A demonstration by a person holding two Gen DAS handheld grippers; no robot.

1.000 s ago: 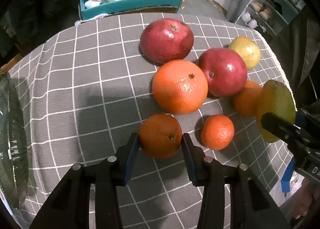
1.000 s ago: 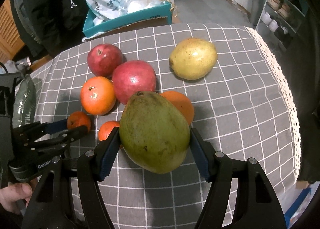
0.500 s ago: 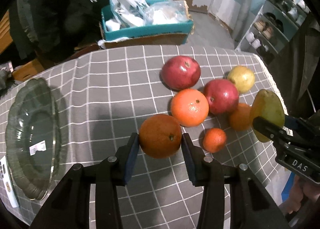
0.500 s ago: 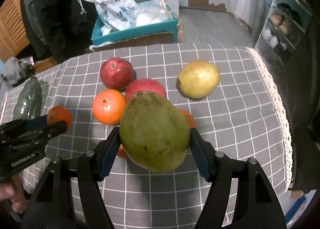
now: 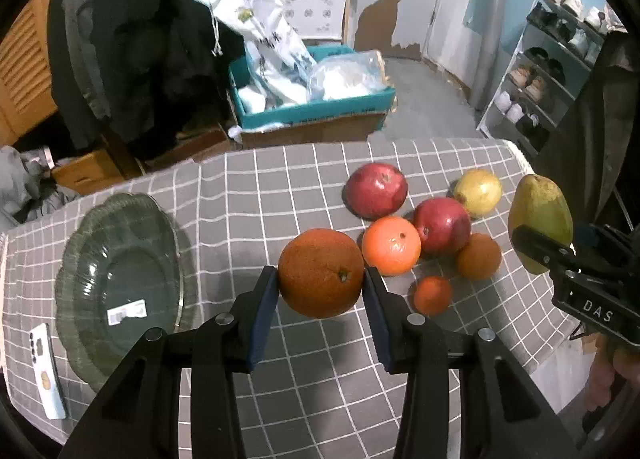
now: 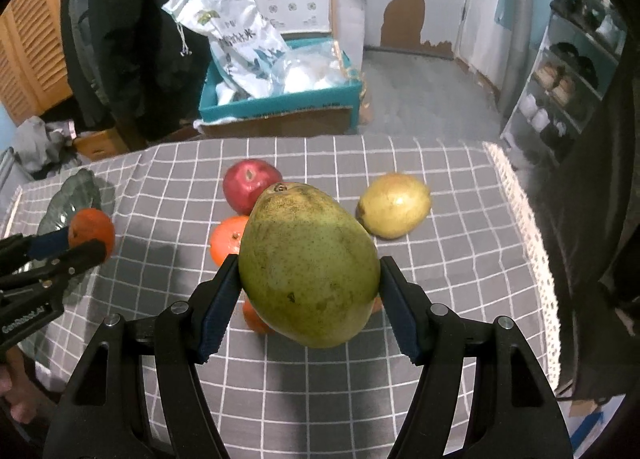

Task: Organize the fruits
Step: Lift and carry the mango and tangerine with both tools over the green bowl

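My left gripper (image 5: pixel 321 291) is shut on a dark orange (image 5: pixel 321 273), held above the checked tablecloth (image 5: pixel 280 195). My right gripper (image 6: pixel 309 301) is shut on a big green mango (image 6: pixel 308 265), also lifted; that mango (image 5: pixel 540 219) shows at the right of the left wrist view. On the cloth lie two red apples (image 5: pixel 376 190) (image 5: pixel 442 225), a bright orange (image 5: pixel 391 246), a yellow mango (image 5: pixel 478 193), a duller orange (image 5: pixel 479 257) and a small tangerine (image 5: pixel 433 295). A glass plate (image 5: pixel 120 279) sits at the left.
A white remote (image 5: pixel 46 371) lies at the table's left front corner beside the plate. Beyond the table stands a teal box (image 5: pixel 312 109) with white bags. A shoe rack (image 5: pixel 552 71) is at the right, and the lace table edge (image 6: pixel 528 243) runs down the right.
Both grippers have risen with their fruit, and the table looks farther away. The plate and remote have come into the left wrist view.
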